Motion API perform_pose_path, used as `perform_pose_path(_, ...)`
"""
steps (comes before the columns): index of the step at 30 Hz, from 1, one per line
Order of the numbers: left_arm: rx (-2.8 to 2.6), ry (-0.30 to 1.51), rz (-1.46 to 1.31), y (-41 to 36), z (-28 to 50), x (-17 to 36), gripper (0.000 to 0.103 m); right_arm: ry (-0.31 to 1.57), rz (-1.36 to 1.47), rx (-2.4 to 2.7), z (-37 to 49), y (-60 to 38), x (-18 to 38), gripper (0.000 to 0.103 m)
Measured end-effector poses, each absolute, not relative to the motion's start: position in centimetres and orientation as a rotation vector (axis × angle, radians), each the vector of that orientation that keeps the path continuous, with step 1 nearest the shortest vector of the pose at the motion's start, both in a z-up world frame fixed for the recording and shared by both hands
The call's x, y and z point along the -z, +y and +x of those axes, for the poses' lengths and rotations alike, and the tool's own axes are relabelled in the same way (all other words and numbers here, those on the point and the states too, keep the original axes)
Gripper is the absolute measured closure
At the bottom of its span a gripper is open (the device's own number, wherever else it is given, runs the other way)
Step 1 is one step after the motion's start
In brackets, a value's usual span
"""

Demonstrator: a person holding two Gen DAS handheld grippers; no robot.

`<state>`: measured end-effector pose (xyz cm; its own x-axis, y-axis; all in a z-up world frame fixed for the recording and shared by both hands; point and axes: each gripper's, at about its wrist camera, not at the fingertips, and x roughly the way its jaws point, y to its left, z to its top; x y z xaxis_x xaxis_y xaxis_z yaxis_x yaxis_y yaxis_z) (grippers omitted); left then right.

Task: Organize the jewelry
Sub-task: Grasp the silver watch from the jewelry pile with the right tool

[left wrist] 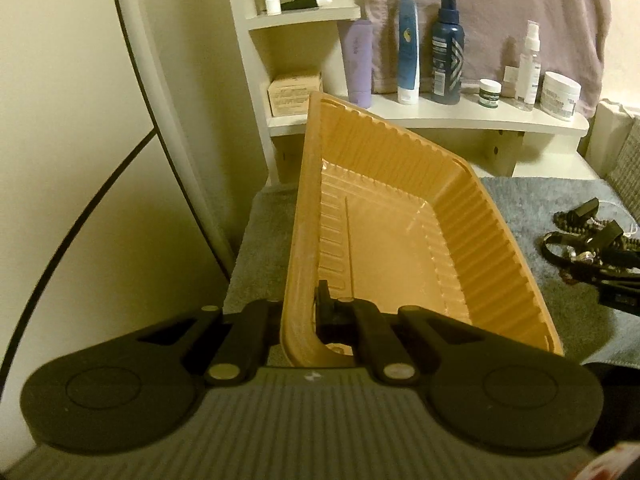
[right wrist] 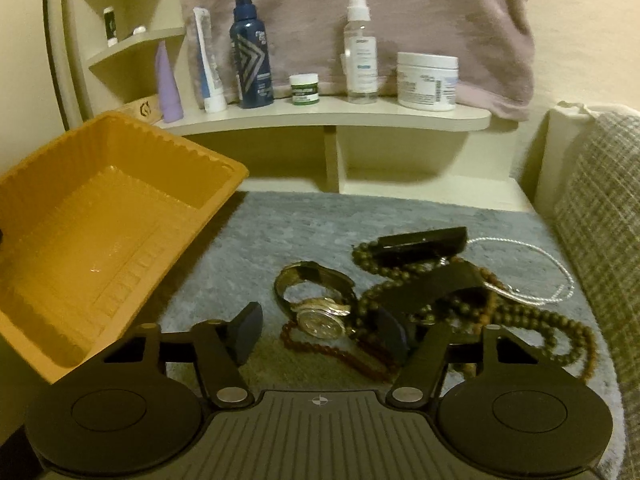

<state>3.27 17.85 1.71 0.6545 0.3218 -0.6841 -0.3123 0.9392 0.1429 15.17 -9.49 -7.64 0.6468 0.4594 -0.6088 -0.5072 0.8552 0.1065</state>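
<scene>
My left gripper [left wrist: 302, 312] is shut on the near rim of an empty orange plastic tray [left wrist: 460, 216] and holds it tilted above the grey mat. The tray also shows at the left of the right wrist view [right wrist: 120, 160]. My right gripper [right wrist: 320, 332] is open, low over a jewelry pile on the mat. Between its fingers lies a gold-faced wristwatch [right wrist: 320, 316]. Around it lie a dark green bead necklace [right wrist: 532, 320], a red-brown bead string [right wrist: 352, 356], a thin silver chain [right wrist: 552, 276] and a black band [right wrist: 424, 240]. The pile shows at the right of the left wrist view [left wrist: 588, 248].
A grey mat [right wrist: 280, 232] covers the table. A cream shelf [right wrist: 360, 116] behind holds a blue spray bottle [right wrist: 250, 56], a clear spray bottle [right wrist: 361, 48], a white jar [right wrist: 427, 80], a small green jar [right wrist: 305, 89] and tubes. A checked fabric [right wrist: 600, 220] lies at right.
</scene>
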Motion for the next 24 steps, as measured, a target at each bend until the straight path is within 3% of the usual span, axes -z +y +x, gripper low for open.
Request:
perform_pose_path(13, -0.351, 0.766, 0.051, 17.2, 3.6, -1.6, 0.1, 0.634, -0.158, -0.493, 15.1, -8.5, 8.6, 0.069)
perform_pose_path(24, -0.333, 0.757, 0.06, 17.5, 3.6, -1.4, 0.1, 0.605, -0.143, -0.514, 14.6, -8.9, 7.6, 0.07)
